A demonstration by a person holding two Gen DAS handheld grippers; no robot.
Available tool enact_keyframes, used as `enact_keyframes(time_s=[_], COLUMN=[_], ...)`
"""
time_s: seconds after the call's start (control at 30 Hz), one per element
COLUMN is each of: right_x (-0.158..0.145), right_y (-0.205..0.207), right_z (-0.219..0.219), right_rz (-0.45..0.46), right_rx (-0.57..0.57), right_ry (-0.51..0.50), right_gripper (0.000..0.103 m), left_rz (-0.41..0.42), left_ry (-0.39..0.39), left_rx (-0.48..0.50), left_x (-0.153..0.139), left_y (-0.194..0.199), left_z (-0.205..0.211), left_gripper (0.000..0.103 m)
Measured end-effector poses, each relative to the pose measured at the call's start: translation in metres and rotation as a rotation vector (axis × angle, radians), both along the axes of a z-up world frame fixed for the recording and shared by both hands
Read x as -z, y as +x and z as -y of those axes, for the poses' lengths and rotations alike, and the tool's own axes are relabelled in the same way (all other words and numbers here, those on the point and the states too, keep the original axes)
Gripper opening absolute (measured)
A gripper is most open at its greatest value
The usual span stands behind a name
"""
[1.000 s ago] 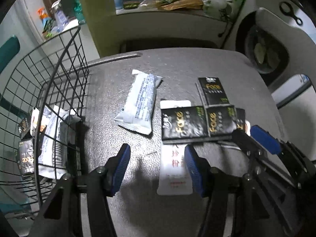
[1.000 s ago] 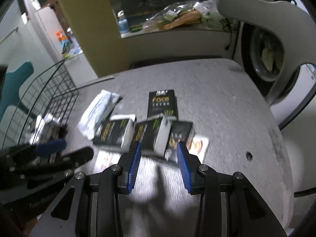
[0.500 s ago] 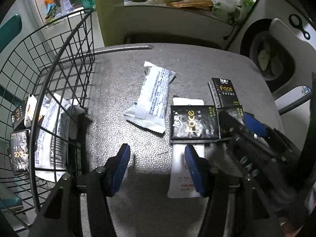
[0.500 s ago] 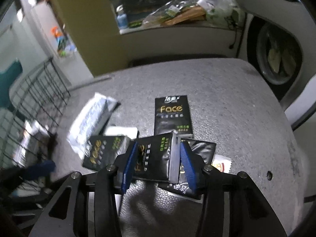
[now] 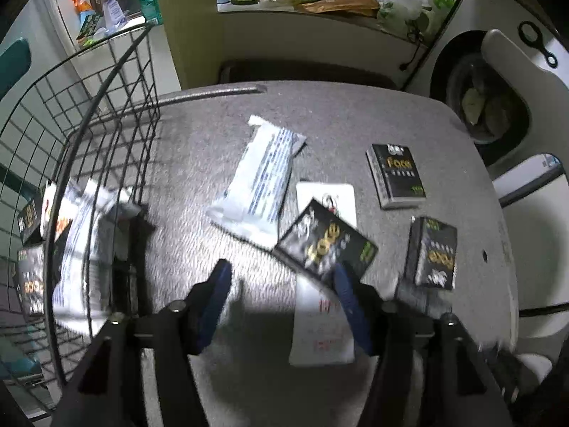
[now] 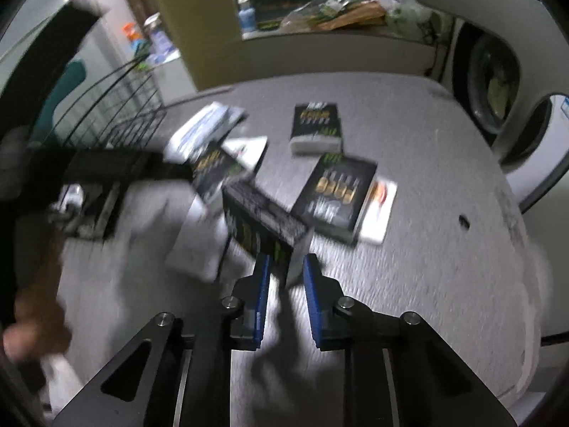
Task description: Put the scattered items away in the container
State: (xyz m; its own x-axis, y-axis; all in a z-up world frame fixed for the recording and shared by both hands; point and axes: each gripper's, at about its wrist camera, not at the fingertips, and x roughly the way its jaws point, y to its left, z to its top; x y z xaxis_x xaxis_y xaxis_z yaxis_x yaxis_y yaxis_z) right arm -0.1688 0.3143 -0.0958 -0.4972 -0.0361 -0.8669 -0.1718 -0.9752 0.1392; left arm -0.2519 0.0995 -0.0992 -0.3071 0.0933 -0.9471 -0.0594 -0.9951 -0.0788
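My right hand-held gripper (image 6: 286, 267) is closing on a black tissue pack (image 6: 263, 219), wire basket (image 6: 117, 121) far left.

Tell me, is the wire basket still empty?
No, the wire basket already holds several packets behind its mesh.

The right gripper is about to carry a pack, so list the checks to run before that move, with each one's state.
1. The black tissue pack sits between the closing jaws of the right gripper: ok.
2. The hold is deep: not ok, only a corner is between them.
3. The left gripper is empty, jaws opening: ok.
4. The wire basket has room: ok.
5. The way to the wire basket is free: not ok, the left gripper lies between.
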Motion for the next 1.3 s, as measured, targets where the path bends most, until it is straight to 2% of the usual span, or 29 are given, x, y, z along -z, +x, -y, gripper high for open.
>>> enact_keyframes(time_s=[0.1,0.27,0.37,0.43,0.57,0.73,0.9,1.03,1.1,1.2,1.23,1.3], right_x=[-0.002,-0.005,-0.003,-0.002,0.004,0.012,0.011,0.004,0.000,-0.004,-0.005,-0.005], right_y=[0.006,-0.004,-0.012,-0.017,-0.025,-0.028,-0.015,0.003,0.006,0.000,-0.002,-0.010], right_z=[0.000,0.002,0.004,0.002,0.000,0.002,0.001,-0.005,-0.004,-0.003,-0.004,-0.004], right_rz=[-0.025,-0.053,-0.070,-0.077,-0.065,-0.040,-0.028,-0.058,-0.072,-0.100,-0.117,-0.127], right_rx=[0.006,-0.019,-0.046,-0.037,-0.028,-0.031,-0.042,-0.045,-0.040,-0.052,-0.047,-0.059], right_ry=[0.014,0.057,0.064,0.064,0.053,0.040,0.016,-0.031,0.015,0.046,0.050,0.054], right_gripper=[0.021,0.041,0.046,0.046,0.046,0.046,0.027,0.026,0.027,0.041,0.048,0.051], left_rz=[0.015,0.035,0.044,0.046,0.061,0.063,0.056,0.067,0.064,0.050,0.050,0.058], left_ry=[-0.013,-0.010,0.020,0.032,0.003,0.023,0.017,0.035,0.030,0.018,0.021,0.034], left_rx=[-0.008,-0.030,-0.029,-0.017,0.020,0.006,0.022,0.045,0.069,0.093,0.092,0.079], left_x=[0.006,0.016,0.016,0.016,0.023,0.026,0.024,0.021,0.019,0.015,0.015,0.015], left_y=[-0.013,-0.027,-0.031,-0.033,-0.034,-0.021,0.006,0.028,0.040,0.055,0.058,0.064], left_z=[-0.008,-0.011,-0.013,-0.017,-0.029,-0.022,-0.009,0.000,0.000,0.002,0.004,0.012], left_gripper=[0.070,0.078,0.078,0.078,0.078,0.073,0.072,0.072,0.072,0.072,0.072,0.072])
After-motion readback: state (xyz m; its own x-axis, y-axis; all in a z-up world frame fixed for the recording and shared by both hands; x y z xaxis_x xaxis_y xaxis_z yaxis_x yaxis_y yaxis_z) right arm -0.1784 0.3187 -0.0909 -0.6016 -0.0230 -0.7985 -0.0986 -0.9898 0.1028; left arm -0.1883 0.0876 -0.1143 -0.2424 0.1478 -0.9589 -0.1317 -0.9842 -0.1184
